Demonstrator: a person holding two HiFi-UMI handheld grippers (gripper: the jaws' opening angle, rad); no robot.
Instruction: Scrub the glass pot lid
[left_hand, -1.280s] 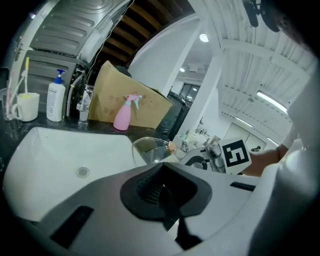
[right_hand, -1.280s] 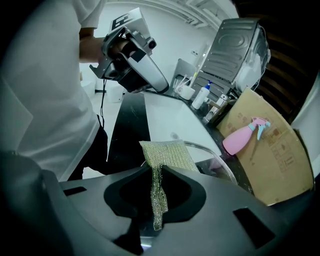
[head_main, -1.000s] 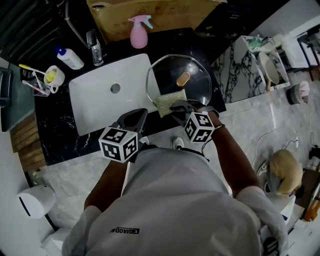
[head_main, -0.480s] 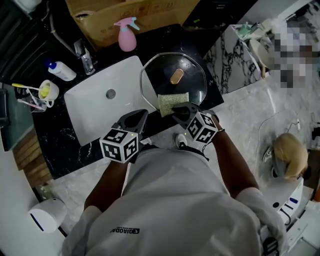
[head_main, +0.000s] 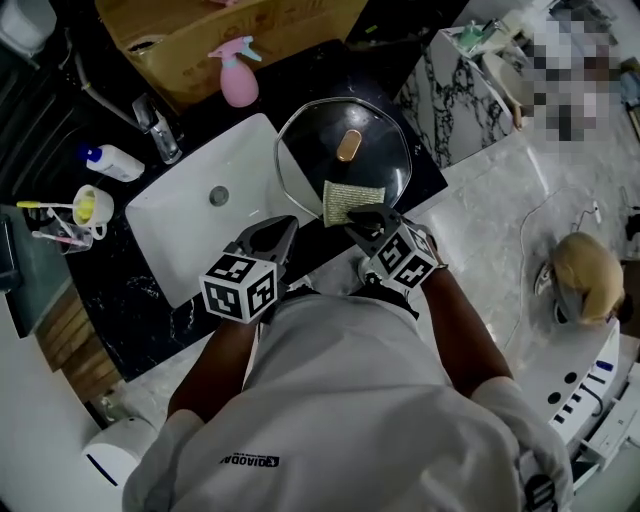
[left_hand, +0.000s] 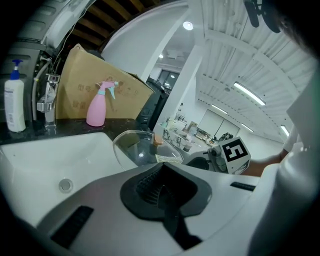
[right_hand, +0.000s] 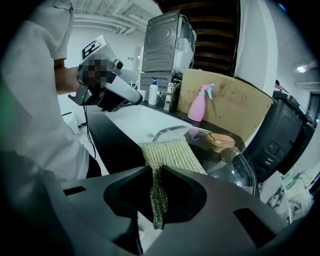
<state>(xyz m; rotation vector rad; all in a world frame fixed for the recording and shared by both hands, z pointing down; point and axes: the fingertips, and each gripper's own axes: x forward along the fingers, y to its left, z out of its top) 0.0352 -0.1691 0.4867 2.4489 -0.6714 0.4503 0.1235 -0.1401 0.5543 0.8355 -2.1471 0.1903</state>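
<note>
The glass pot lid (head_main: 330, 165) lies on the black counter to the right of the sink, its tan knob (head_main: 348, 145) on top. A yellow-green scrub pad (head_main: 352, 200) rests on the lid's near part, and my right gripper (head_main: 364, 216) is shut on the pad's near edge. In the right gripper view the pad (right_hand: 172, 157) runs out of the jaws (right_hand: 157, 197) onto the lid (right_hand: 227, 162). My left gripper (head_main: 282, 229) hangs shut and empty over the sink's near right corner. Its own view shows the lid (left_hand: 135, 145) ahead.
A white sink (head_main: 190, 225) is left of the lid. Behind it are a faucet (head_main: 160, 135), a pink spray bottle (head_main: 236, 76) and a cardboard box (head_main: 240, 25). A soap bottle (head_main: 112, 160) and a cup with brushes (head_main: 85, 205) stand at the left.
The right gripper has slid the pad to the right, from the lid's near left rim toward its near middle. The left gripper has stayed put. The head view has shifted.
</note>
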